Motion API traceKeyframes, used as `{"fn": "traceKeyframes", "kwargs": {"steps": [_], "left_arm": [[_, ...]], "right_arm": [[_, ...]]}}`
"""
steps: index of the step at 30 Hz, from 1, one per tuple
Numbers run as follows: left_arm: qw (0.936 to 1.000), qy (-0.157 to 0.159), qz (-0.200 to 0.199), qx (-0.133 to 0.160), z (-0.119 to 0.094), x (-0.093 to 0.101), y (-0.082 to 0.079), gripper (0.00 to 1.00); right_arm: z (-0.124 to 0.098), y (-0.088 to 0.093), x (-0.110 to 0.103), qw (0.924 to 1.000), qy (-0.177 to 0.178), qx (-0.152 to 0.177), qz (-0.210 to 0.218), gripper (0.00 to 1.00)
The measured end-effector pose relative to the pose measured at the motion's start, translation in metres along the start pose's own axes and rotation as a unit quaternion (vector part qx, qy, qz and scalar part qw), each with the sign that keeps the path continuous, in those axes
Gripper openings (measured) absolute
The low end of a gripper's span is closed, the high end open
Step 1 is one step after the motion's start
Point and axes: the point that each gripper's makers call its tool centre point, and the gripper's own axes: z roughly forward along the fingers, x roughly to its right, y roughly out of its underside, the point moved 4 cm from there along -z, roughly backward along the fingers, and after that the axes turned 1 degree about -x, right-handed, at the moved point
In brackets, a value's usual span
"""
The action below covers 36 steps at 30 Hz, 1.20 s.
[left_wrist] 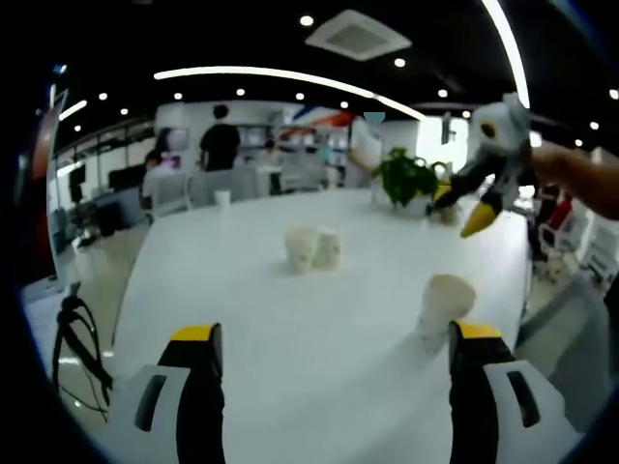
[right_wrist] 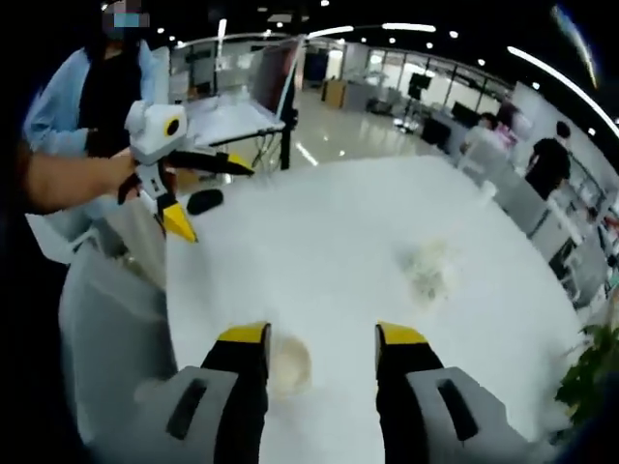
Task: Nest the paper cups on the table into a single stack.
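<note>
Lone paper cup (left_wrist: 446,304) stands upright on the white desk (left_wrist: 319,377), just beside the left tool's (left_wrist: 334,338) right jaw tip; same cup (right_wrist: 287,363) sits by the right tool's (right_wrist: 321,340) left jaw, touching or just short of it, hard to tell in the glare. Two more cups (left_wrist: 313,248) stand side by side, touching, further across the desk from the lone cup; in the right gripper view they read as a blurred pale patch (right_wrist: 427,271). Both tools are spread wide, nothing between the jaws. Right tool also seen held in a hand above the desk's far edge (left_wrist: 488,188), past the lone cup, near a potted plant (left_wrist: 406,179). Left tool likewise in the air (right_wrist: 169,179), jaws apart.
</note>
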Motion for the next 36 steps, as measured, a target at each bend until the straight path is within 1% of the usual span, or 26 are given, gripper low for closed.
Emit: {"fn": "traceKeyframes", "kwargs": {"steps": [2, 3, 5, 6, 11, 13, 15, 20, 23, 25, 28, 31, 33, 35, 36], "left_arm": [[1.0, 0.003, 0.002, 0.002, 0.001, 0.0, -0.001, 0.96], [1.0, 0.003, 0.002, 0.003, 0.001, 0.001, -0.002, 0.96], [1.0, 0.004, 0.003, 0.006, 0.002, 0.002, -0.005, 0.97], [1.0, 0.005, 0.003, 0.007, 0.002, 0.002, -0.006, 0.97], [0.9999, 0.006, 0.004, 0.01, 0.003, 0.002, -0.01, 0.97], [0.9999, 0.006, 0.003, 0.012, 0.004, 0.002, -0.011, 0.98], [0.9999, 0.006, 0.002, 0.013, 0.004, 0.002, -0.012, 0.98], [0.9999, 0.008, 0.002, 0.01, 0.004, 0.0, -0.009, 0.98], [0.9999, 0.009, 0.003, 0.01, 0.003, 0.0, -0.007, 0.98], [0.9999, 0.009, 0.002, 0.011, 0.004, -0.001, -0.007, 0.98], [0.9999, 0.011, 0.004, 0.011, 0.005, 0.003, -0.005, 0.98], [0.9998, 0.011, 0.015, 0.01, 0.007, 0.005, -0.001, 0.98], [0.9994, 0.011, 0.029, 0.016, 0.006, 0.007, 0.001, 0.98], [0.9994, 0.013, 0.025, 0.018, 0.005, 0.01, 0.002, 0.98], [0.9995, 0.013, 0.024, 0.018, 0.004, 0.011, 0.003, 0.98]], "right_arm": [[-0.006, 0.002, 0.008, 0.9997, 0.012, 0.014, 0.013, 0.45], [-0.011, 0.004, 0.014, 0.9992, 0.023, 0.027, 0.021, 0.45], [-0.016, 0.01, 0.019, 0.9985, 0.027, 0.034, 0.033, 0.47], [-0.02, 0.012, 0.022, 0.9975, 0.034, 0.047, 0.04, 0.48], [-0.03, 0.028, 0.032, 0.9942, 0.05, 0.068, 0.066, 0.53], [-0.032, 0.035, 0.035, 0.9931, 0.058, 0.07, 0.074, 0.57], [-0.035, 0.042, 0.037, 0.9916, 0.068, 0.08, 0.075, 0.61], [-0.039, 0.055, 0.038, 0.989, 0.078, 0.103, 0.072, 0.71], [-0.042, 0.057, 0.039, 0.9853, 0.089, 0.133, 0.059, 0.79], [-0.043, 0.063, 0.041, 0.9845, 0.09, 0.137, 0.062, 0.82], [-0.044, 0.07, 0.043, 0.9827, 0.095, 0.147, 0.06, 0.85], [-0.045, 0.08, 0.045, 0.9815, 0.091, 0.154, 0.068, 0.91], [-0.047, 0.086, 0.046, 0.9802, 0.097, 0.16, 0.065, 0.95], [-0.048, 0.091, 0.045, 0.98, 0.097, 0.164, 0.057, 1.0], [-0.048, 0.093, 0.043, 0.9807, 0.092, 0.164, 0.056, 1.0]]}}
